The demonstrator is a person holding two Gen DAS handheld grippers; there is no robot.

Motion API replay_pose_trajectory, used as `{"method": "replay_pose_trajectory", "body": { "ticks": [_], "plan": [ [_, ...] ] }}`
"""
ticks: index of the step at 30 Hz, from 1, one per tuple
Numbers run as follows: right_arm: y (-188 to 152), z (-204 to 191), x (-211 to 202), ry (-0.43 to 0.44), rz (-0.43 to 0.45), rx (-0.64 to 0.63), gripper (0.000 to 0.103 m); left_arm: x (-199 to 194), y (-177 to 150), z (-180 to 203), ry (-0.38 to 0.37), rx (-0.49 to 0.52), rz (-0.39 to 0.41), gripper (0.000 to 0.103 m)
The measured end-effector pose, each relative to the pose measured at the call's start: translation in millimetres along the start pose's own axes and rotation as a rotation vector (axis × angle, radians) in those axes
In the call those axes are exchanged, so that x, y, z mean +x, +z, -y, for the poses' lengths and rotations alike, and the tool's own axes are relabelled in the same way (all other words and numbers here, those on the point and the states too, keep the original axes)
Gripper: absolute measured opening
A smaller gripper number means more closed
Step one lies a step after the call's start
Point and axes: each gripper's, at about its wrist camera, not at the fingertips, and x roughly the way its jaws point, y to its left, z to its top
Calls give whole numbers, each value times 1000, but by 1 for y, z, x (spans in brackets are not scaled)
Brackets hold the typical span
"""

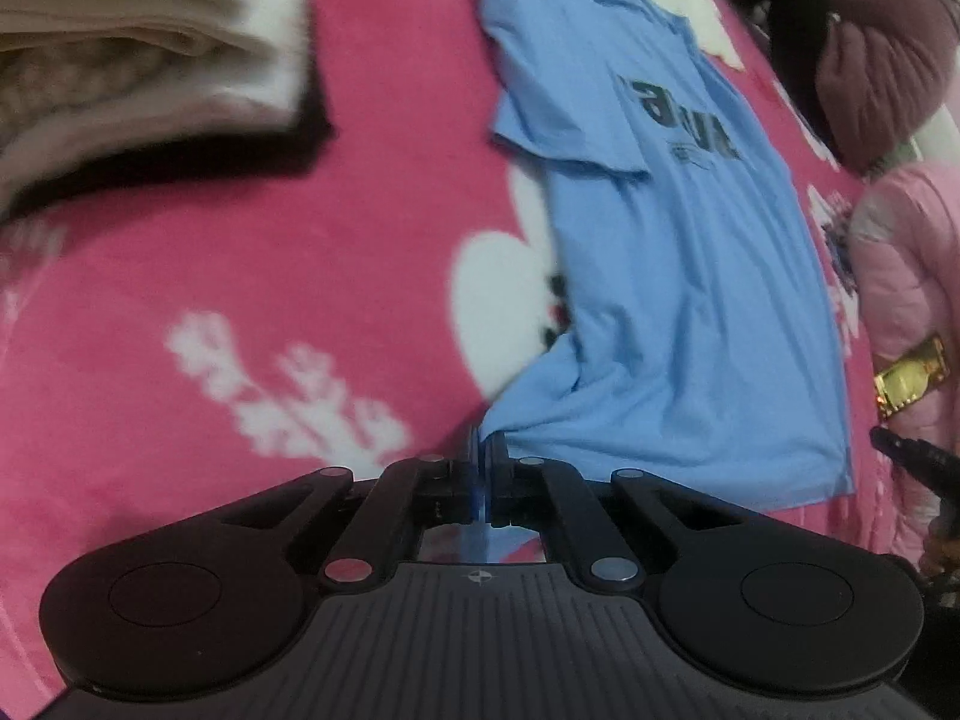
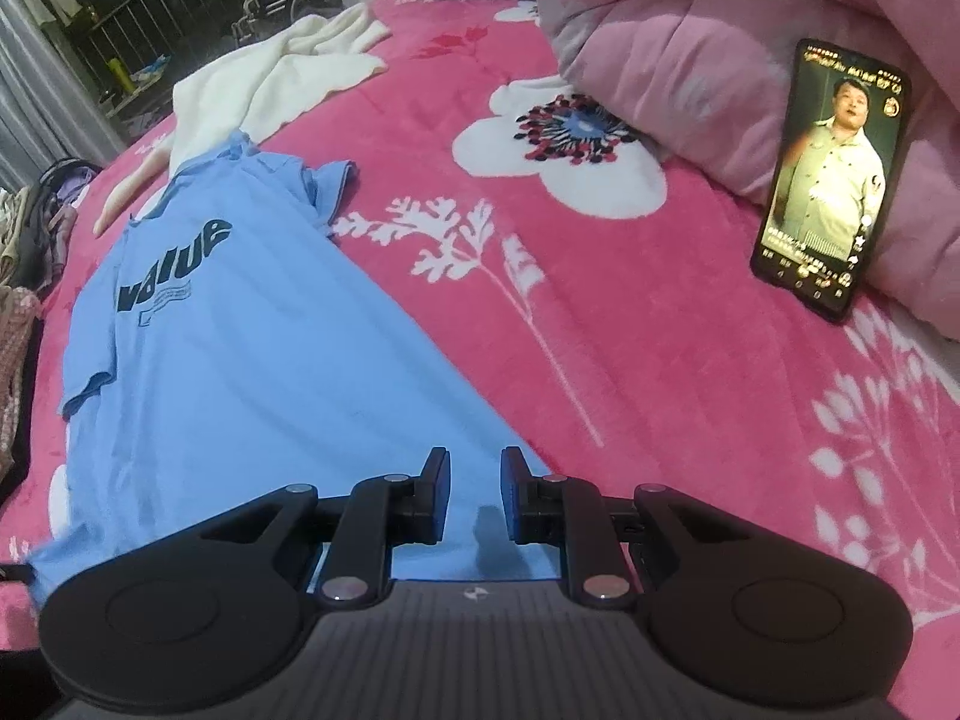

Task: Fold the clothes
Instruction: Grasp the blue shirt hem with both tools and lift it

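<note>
The blue shirt (image 1: 678, 276) lies flat, print side up, on the pink blanket (image 1: 252, 276). Its long axis runs from the hem, nearest both grippers, away to the collar at the far end. In the left wrist view the shirt's right side looks folded in or cut straight, and the sleeve on that side cannot be seen; the other sleeve lies creased across the chest edge. The dark print is partly blurred there, while the right wrist view (image 2: 240, 324) shows it clearly as "value".

The left gripper (image 1: 485, 468) has its jaws pressed together on the near left corner of the hem, and the cloth puckers toward the pinch. The right gripper (image 2: 475, 480) has its jaws apart, a clear gap between the blue pads (image 2: 510, 483), and hovers over the hem's right end; whether the tips touch the cloth cannot be told.

A white garment (image 2: 264, 84) lies crumpled just beyond the collar, its far part hard to make out. A folded stack (image 1: 138, 60) sits blurred at the left, cut off by the frame. A phone (image 2: 831, 180) with a lit screen leans against a pink quilt (image 2: 690, 30) on the right.
</note>
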Motion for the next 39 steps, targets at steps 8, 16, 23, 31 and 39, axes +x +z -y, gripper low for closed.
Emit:
{"method": "replay_pose_trajectory", "body": {
  "ticks": [8,16,23,31,39],
  "plan": [
    [4,20,11,25,-57,72,38,12,-13,-18,-42,-29,-76,32],
    [15,45,31,149,-194,204,54,20,-27,-23,-103,-6,-62,36],
    [15,59,54,208,-320,264,53,25,-40,-11,-98,102,-72,31],
    [20,45,46,276,-351,221,40,32,-44,-6,-33,73,-37,4],
    [44,27,23,431,-240,273,8,3,-15,-15,-243,-90,36,2]
  ]
}}
